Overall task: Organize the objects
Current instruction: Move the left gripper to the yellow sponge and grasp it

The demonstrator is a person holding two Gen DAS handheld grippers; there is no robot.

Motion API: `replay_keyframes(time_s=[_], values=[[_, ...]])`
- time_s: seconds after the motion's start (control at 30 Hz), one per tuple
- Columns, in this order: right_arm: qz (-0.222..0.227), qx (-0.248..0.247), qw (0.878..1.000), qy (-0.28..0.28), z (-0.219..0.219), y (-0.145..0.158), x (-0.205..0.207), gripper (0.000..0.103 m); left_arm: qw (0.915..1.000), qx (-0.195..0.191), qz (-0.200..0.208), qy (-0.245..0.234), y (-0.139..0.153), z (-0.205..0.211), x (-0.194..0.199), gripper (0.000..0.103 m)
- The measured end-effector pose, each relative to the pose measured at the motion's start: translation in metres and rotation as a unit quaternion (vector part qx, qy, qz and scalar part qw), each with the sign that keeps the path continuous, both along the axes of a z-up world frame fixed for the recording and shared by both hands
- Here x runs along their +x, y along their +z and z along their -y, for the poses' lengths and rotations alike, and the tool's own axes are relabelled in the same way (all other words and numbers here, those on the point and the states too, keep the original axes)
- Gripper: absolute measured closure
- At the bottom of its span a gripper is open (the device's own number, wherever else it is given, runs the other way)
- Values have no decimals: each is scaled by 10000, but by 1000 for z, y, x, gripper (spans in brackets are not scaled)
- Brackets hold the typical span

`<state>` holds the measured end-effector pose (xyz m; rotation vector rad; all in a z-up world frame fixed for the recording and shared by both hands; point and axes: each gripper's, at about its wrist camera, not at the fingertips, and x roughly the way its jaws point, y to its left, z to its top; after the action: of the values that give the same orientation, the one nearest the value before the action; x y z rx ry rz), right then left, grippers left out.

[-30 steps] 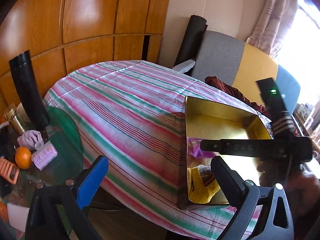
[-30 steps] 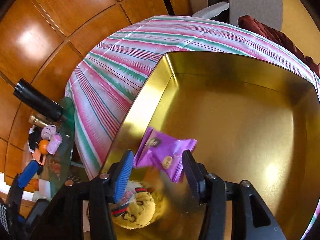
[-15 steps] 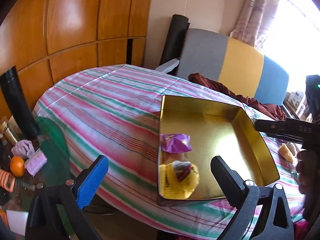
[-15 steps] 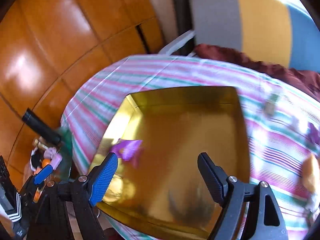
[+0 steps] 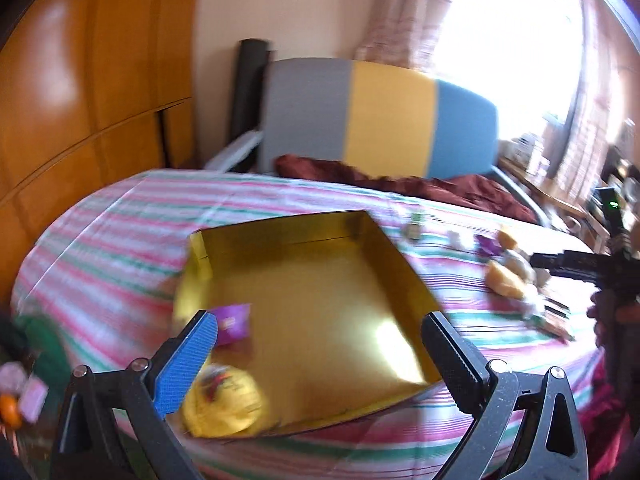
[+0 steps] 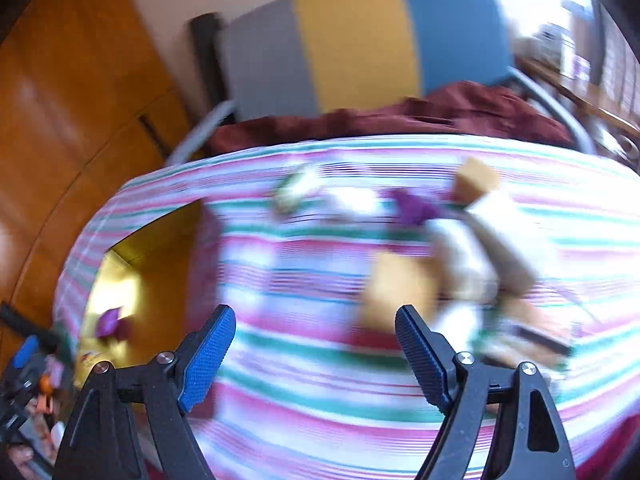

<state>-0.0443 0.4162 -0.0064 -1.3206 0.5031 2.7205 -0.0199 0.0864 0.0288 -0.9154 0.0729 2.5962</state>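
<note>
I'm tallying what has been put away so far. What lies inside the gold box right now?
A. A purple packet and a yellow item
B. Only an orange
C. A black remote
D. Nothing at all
A: the left wrist view shows a purple packet and a yellow item lying at the near end of the gold box, while the other snacks sit on the striped cloth.

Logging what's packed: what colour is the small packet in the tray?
Purple packet, clearest in the left wrist view.
</note>
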Motion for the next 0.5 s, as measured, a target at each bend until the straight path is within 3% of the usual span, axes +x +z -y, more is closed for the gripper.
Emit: replay_keyframes(time_s=[0.27, 0.4, 0.5], values=[[105, -114, 9880, -1537, -125, -20, 29, 19, 9949, -6, 293, -969, 12, -95, -10, 0], [-30, -821, 9728, -2165, -159, -29, 40, 19, 9899, -257, 356, -1351, 7, -150, -15, 0], [-60, -861, 9699, -2276, -163, -27, 43, 19, 9848, -410, 506, -1608, -4, -188, -18, 1]])
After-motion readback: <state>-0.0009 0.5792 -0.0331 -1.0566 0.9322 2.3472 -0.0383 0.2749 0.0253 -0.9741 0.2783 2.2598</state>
